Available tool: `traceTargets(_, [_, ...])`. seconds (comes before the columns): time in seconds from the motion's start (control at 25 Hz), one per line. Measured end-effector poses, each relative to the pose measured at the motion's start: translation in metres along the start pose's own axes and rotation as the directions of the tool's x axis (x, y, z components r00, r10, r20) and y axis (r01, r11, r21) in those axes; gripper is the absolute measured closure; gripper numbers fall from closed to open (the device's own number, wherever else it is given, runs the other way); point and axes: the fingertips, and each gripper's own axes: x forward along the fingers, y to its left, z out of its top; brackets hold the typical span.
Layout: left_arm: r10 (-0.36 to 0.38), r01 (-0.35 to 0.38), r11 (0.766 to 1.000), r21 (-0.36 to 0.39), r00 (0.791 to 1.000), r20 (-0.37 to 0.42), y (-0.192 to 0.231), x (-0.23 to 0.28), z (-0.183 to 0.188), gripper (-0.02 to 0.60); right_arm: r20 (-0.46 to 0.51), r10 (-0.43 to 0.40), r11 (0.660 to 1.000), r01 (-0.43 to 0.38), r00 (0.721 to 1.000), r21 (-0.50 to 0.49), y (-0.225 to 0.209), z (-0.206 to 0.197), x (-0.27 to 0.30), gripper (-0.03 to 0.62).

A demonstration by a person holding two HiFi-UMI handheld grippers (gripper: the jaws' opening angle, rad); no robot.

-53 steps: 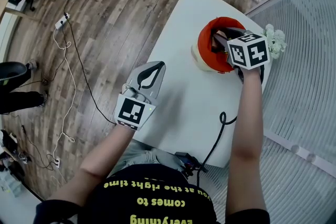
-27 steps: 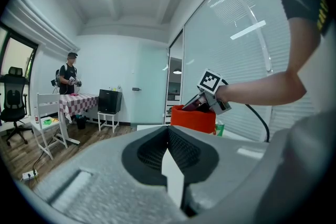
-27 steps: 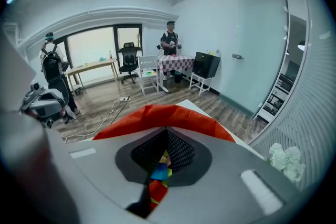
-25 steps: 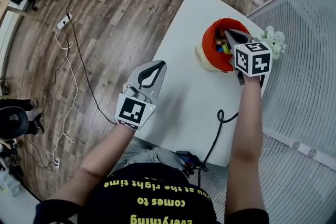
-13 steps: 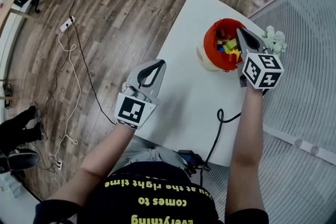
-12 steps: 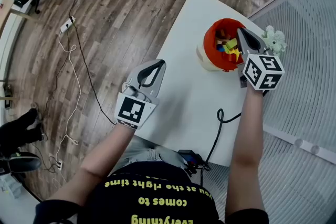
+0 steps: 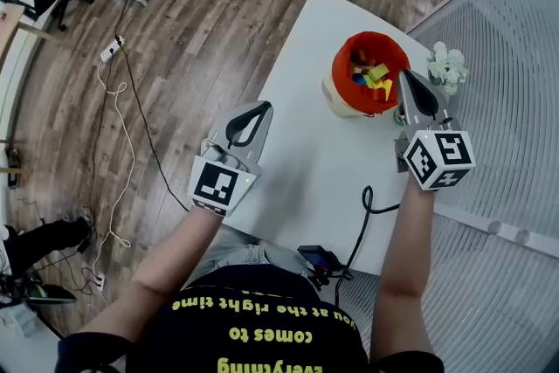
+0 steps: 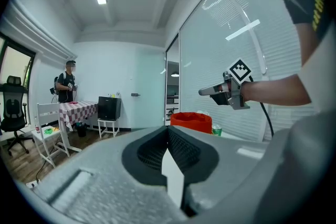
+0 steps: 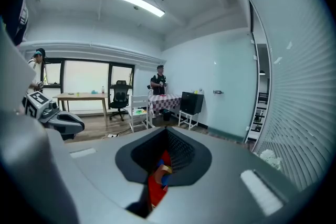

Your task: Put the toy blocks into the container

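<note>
An orange-red container [image 7: 346, 72] stands at the far right of the white table [image 7: 301, 166], with several coloured toy blocks [image 7: 370, 76] inside. My right gripper [image 7: 407, 76] hovers just right of its rim, shut and empty; in the right gripper view [image 9: 167, 131] the container [image 9: 156, 189] and blocks show through the slit below its jaws. My left gripper [image 7: 256, 107] is shut and empty over the table's left edge. In the left gripper view [image 8: 168, 129] I see the container [image 8: 190, 118] and the right gripper [image 8: 209, 91] ahead.
A small pot of white flowers [image 7: 445, 66] stands right of the container, beside a slatted white wall [image 7: 515, 92]. A black cable [image 7: 370, 207] loops over the table's near edge. Wood floor with cords [image 7: 109, 109] lies to the left.
My right gripper has drawn back from over the container's mouth to its right, near side, uncovering the blocks inside. The left gripper has stayed in place.
</note>
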Motion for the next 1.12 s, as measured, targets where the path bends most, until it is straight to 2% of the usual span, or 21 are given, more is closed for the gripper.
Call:
traceTargets(0.68, [-0.008,0.005,0.999,0.046,0.997,0.071,-0.011,-0.031,0.031,0.58,0.09,-0.126,0.991,0.12,0.988,0.066,0.018,0.005,-0.101,0.588])
traceTargets(1.12, [-0.018,0.01,0.998,0.069,0.993,0.119,-0.018,-0.054,0.052,0.58,0.122,-0.175,0.982,0.163,0.977,0.099,0.042,-0.007,-0.152,0.588])
